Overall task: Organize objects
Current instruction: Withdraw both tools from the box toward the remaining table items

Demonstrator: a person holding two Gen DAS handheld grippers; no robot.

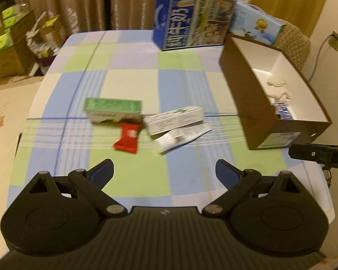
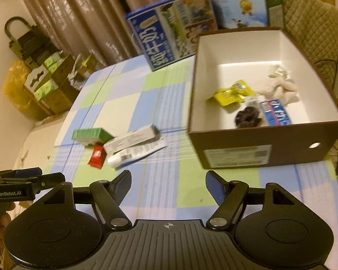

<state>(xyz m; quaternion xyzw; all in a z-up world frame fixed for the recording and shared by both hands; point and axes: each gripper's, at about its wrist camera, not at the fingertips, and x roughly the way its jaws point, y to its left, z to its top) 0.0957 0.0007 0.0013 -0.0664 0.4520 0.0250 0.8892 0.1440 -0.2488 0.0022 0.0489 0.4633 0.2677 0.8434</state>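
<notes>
Left wrist view: left tool (image 1: 164, 172) spread wide, nothing between the pads, hovering above the table (image 1: 133, 180) near its front edge. Ahead, a cluster in the middle of the cloth: green box (image 1: 113, 110), red packet (image 1: 128, 140) touching its front corner, white carton (image 1: 175, 119) lying over a white tube (image 1: 182, 136). Brown box (image 1: 263, 121) stands well to the right, open top.

Right wrist view: right tool (image 2: 168, 185) also spread and empty, facing the brown box (image 2: 266, 148). Inside it: yellow sachet (image 2: 232, 92), dark hair tie (image 2: 247, 118), blue-white tube box (image 2: 275, 112), crumpled cloth (image 2: 279, 85). Cluster sits left of the box, apart from it.

Handling guess: cartons are light and stiff, so pinch across the narrow sides. The red packet looks soft, crinkly and slippery; take it at mid-body, flat. The tube may roll and is pinned under the carton, so lift the carton first.
</notes>
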